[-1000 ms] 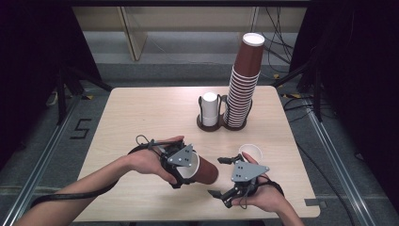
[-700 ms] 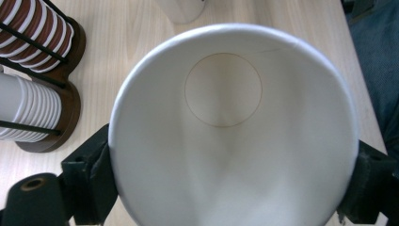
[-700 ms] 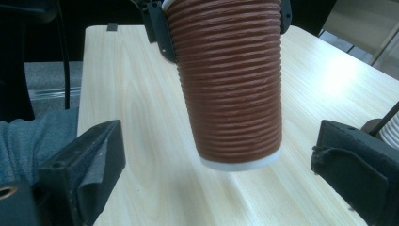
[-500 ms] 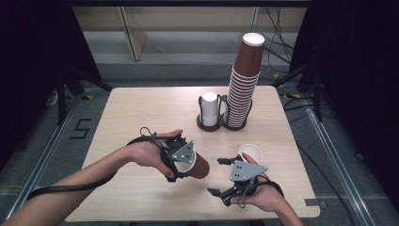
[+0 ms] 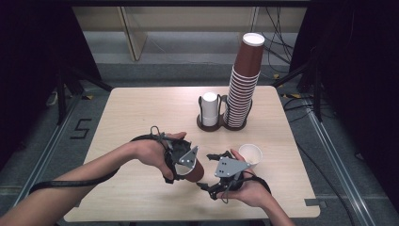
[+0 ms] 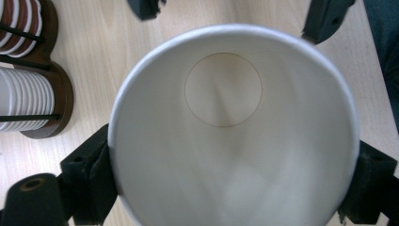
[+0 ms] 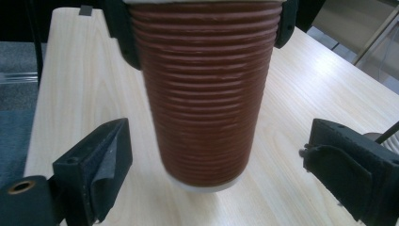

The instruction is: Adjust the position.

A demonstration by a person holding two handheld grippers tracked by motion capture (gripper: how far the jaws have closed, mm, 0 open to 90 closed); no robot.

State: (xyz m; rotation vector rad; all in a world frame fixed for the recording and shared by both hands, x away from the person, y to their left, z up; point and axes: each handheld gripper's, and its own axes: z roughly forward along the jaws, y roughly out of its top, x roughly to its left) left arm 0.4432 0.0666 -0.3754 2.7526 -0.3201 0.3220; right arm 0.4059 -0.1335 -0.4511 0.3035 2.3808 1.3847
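A brown ribbed paper cup (image 5: pixel 195 171) lies level above the table, with my left gripper (image 5: pixel 187 165) shut on it near the rim. The left gripper view looks into the cup's white inside (image 6: pixel 235 141), a pad pressed on either side. The cup's base points at my right gripper (image 5: pixel 208 173). In the right gripper view the cup (image 7: pixel 207 94) stands between the right gripper's fingers (image 7: pixel 101 165), with a gap on each side. Those jaws have just been closing and touch nothing.
A second cup (image 5: pixel 250 154) stands upright on the table (image 5: pixel 141 117) just beyond my right hand. At the back a dark holder (image 5: pixel 221 125) carries a tall stack of brown cups (image 5: pixel 242 84) and a short stack of white lids (image 5: pixel 210 108).
My right gripper has slid left toward the cup's base and its jaws have narrowed around it. The left hand with the cup has barely shifted.
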